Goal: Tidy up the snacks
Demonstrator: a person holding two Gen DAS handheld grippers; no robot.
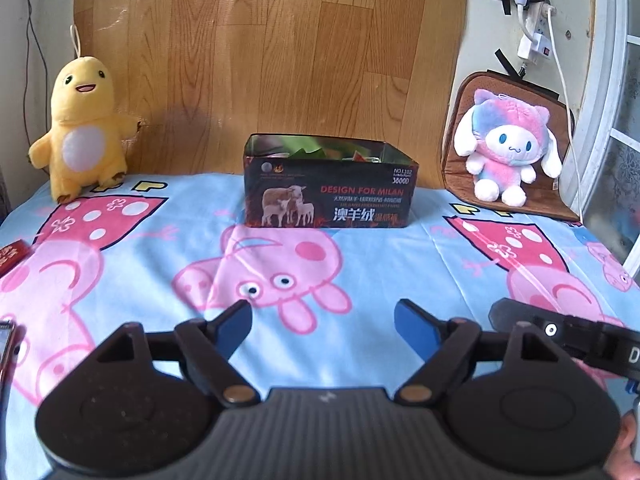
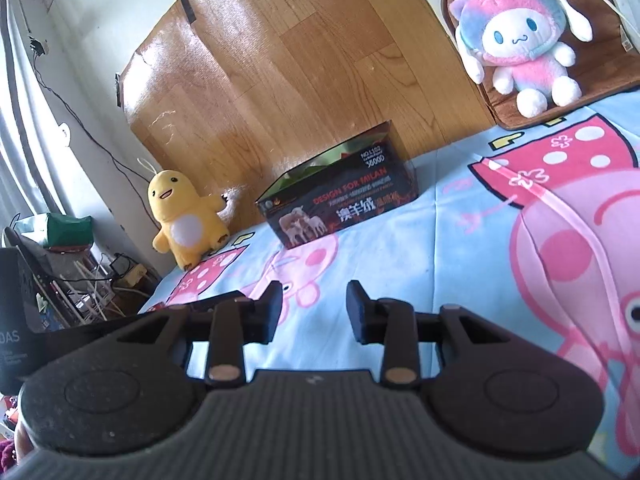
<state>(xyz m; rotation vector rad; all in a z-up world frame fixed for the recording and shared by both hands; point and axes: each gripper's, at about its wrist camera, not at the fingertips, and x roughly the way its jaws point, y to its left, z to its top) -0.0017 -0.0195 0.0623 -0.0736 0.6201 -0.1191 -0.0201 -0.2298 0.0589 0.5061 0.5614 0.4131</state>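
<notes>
A dark open box (image 1: pixel 330 188) printed "DESIGN FOR MILAN" stands at the back of the bed against the wooden board, with green and red snack packets (image 1: pixel 320 152) showing inside. It also shows in the right wrist view (image 2: pixel 340 200). My left gripper (image 1: pixel 323 316) is open and empty, low over the bedsheet in front of the box. My right gripper (image 2: pixel 314 308) is open and empty, further right and tilted. A red packet (image 1: pixel 12 256) lies at the sheet's left edge. A dark-edged object (image 1: pixel 6 344) shows at the lower left; I cannot tell what it is.
A yellow plush duck (image 1: pixel 80 132) sits back left and a pink plush (image 1: pixel 506 140) on a brown cushion (image 1: pixel 460 152) back right. The other gripper's body (image 1: pixel 568 332) is at my right. Cables and clutter (image 2: pixel 80 280) lie beyond the bed's left edge.
</notes>
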